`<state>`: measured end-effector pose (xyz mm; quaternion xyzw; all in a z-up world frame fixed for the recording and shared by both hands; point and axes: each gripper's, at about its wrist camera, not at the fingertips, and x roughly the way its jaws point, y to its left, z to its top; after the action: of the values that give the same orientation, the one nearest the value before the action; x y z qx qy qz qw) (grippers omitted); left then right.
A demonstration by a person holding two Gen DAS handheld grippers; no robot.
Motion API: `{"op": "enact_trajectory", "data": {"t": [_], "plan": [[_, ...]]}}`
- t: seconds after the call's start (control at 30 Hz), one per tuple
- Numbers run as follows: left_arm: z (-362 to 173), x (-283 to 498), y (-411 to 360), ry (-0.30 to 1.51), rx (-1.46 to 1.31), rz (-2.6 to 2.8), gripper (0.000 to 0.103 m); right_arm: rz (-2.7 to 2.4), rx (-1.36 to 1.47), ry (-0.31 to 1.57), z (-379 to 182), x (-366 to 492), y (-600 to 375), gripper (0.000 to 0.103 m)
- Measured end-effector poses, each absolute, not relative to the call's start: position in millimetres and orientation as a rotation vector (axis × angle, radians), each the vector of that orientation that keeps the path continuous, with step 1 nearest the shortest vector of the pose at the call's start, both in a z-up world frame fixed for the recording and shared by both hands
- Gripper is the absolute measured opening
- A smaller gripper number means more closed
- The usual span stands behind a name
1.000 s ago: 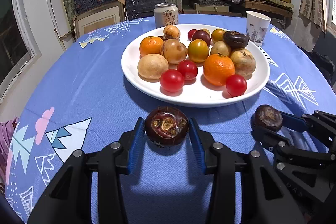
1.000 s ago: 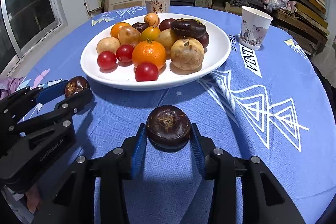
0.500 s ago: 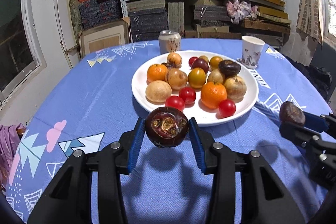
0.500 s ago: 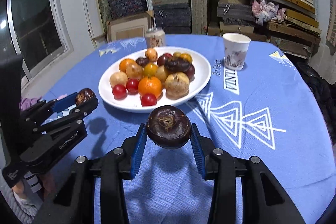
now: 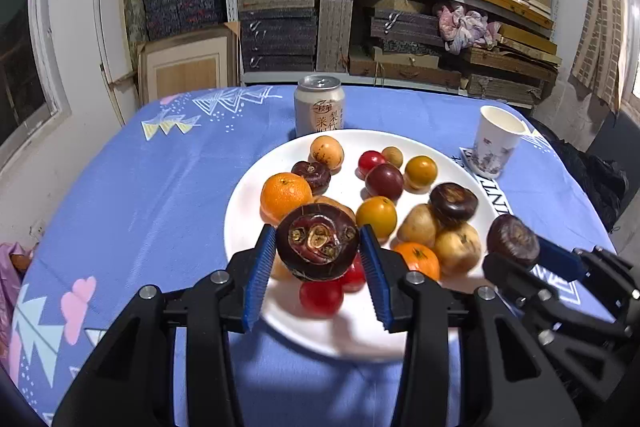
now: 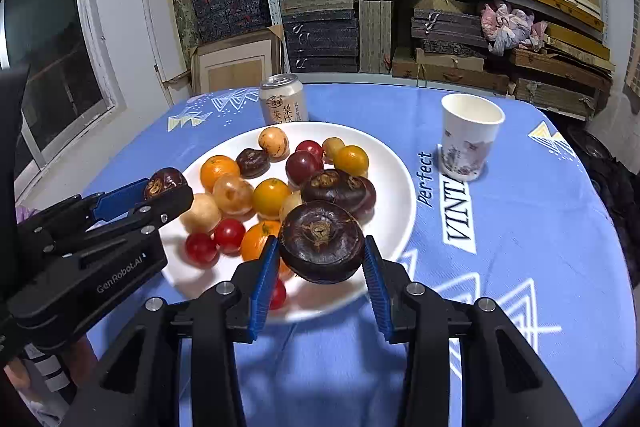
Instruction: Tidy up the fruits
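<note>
Each claw, left [image 5: 318,261] and right [image 6: 320,261], is clamped on a dark fruit above the crowded plate [image 5: 248,227]; dropped carelessly, either would probably scatter the tomatoes.

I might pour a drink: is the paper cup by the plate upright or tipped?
Upright. The paper cup stands on its base on the blue tablecloth, its round rim facing up, beside the white plate.

The black body of the left gripper [image 6: 170,193] carried the raised brand "GenRobot.AI". On the blue tablecloth [image 6: 520,211], just right of the white plate [image 6: 396,203], "Perfect" ran in dark script and beside it "VINTA" in dark capitals on a white strip, its end hidden under the paper cup [image 6: 470,139]. The can [image 6: 283,103] behind the plate bore Chinese characters, among them "梨".
</note>
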<state>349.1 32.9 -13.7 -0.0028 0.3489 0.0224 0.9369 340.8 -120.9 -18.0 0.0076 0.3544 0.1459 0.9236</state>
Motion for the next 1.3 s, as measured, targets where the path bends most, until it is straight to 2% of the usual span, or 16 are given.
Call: {"op": "enact_trajectory", "data": {"t": [0.17, 0.2, 0.23, 0.27, 0.3, 0.4, 0.53, 0.87, 1.3], "plan": [[-30, 376, 34, 0.749, 0.004, 0.056, 0.043, 0.324, 0.008, 0.767, -37, 361, -109, 0.046], [-31, 377, 34, 0.746, 0.005, 0.054, 0.049, 0.338, 0.008, 0.758, -40, 360, -109, 0.050], [-32, 378, 34, 0.741, 0.011, 0.057, 0.054, 0.335, -0.002, 0.747, -40, 359, -109, 0.068], [-33, 377, 34, 0.729, 0.014, 0.070, 0.069, 0.320, -0.019, 0.736, -40, 358, -108, 0.079], [-33, 375, 33, 0.719, 0.015, 0.081, 0.082, 0.306, -0.035, 0.717, -39, 354, -108, 0.080], [-31, 367, 33, 0.691, 0.018, 0.083, 0.087, 0.305, -0.035, 0.696, -34, 348, -112, 0.083], [-25, 355, 39, 0.701, -0.004, 0.064, 0.088, 0.292, -0.044, 0.677, -26, 334, -115, 0.094], [-13, 285, 56, 0.688, -0.042, 0.075, 0.099, 0.231, -0.034, 0.619, -9, 274, -129, 0.100], [-21, 180, 43, 0.677, 0.023, 0.068, 0.099, 0.183, -0.045, 0.589, -16, 193, -140, 0.100]]}}
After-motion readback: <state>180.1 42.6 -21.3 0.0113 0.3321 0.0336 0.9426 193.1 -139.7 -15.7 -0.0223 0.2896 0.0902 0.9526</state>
